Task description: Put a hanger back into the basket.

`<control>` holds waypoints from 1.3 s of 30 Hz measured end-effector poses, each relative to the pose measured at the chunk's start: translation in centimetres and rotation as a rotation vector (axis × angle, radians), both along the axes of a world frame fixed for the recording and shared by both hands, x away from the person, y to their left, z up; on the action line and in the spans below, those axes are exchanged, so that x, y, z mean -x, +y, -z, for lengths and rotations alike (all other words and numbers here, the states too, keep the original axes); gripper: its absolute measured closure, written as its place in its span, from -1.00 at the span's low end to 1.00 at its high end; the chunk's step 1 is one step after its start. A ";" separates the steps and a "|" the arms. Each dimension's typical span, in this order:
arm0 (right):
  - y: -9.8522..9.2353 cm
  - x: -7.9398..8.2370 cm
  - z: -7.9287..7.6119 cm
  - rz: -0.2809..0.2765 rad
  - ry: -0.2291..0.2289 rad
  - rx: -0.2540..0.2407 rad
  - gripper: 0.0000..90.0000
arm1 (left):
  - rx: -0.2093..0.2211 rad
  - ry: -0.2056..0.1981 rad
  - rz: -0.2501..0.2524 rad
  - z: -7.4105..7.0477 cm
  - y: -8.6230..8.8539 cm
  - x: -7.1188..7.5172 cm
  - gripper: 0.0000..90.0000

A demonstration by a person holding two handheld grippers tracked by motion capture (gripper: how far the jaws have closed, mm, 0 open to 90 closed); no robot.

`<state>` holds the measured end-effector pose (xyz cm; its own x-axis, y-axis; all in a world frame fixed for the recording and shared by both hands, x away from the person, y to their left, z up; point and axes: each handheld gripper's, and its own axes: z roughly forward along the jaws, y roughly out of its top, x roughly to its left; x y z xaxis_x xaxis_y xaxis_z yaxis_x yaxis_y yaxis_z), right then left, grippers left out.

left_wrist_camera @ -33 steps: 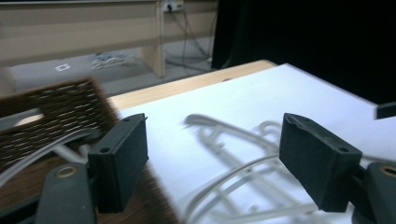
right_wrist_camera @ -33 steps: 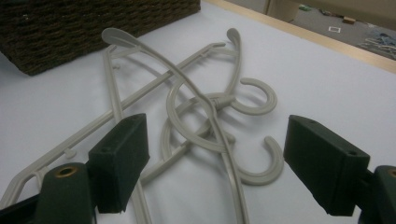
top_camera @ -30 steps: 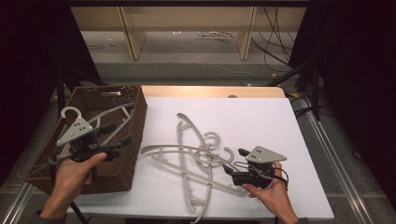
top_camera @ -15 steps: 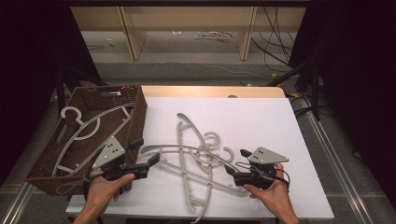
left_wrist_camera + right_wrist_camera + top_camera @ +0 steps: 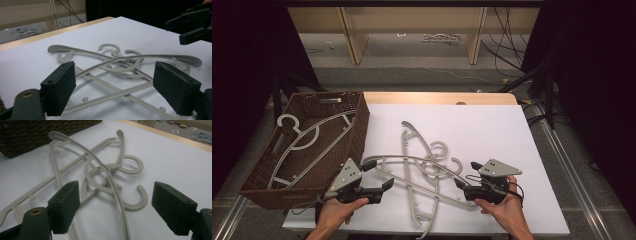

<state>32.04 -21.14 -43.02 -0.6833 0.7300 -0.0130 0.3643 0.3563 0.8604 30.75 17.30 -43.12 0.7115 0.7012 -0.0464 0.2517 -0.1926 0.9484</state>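
We see the left gripper (image 5: 379, 176) at 9 o'clock of the tangled hangers (image 5: 424, 172), jaws just widened, empty; right gripper (image 5: 466, 182) at 3 o'clock, agape, empty.

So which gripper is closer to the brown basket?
Left. The left gripper sits just beside the basket, near its front corner. The right gripper waits past the tangled hangers.

A: I see my left gripper (image 5: 378, 181), jaws apart, just opened wider, empty, beside tangled grey plastic hangers (image 5: 424, 172) on the white table (image 5: 492, 130).

B: One hanger (image 5: 307, 140) lies in the brown wicker basket (image 5: 357, 117).
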 end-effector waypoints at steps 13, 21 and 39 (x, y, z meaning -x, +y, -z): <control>0.4 -2.1 0.6 -0.014 0.078 0.080 -0.34 | 0.006 -0.007 0.009 0.5 0.3 0.0 -0.61; 1.4 -3.9 2.0 -0.063 0.158 0.184 -0.29 | 0.014 0.009 0.002 0.7 0.4 -0.2 -0.62; 3.9 -5.9 3.7 -0.150 0.238 0.356 0.44 | -0.014 -0.001 0.002 0.7 0.3 0.0 -0.61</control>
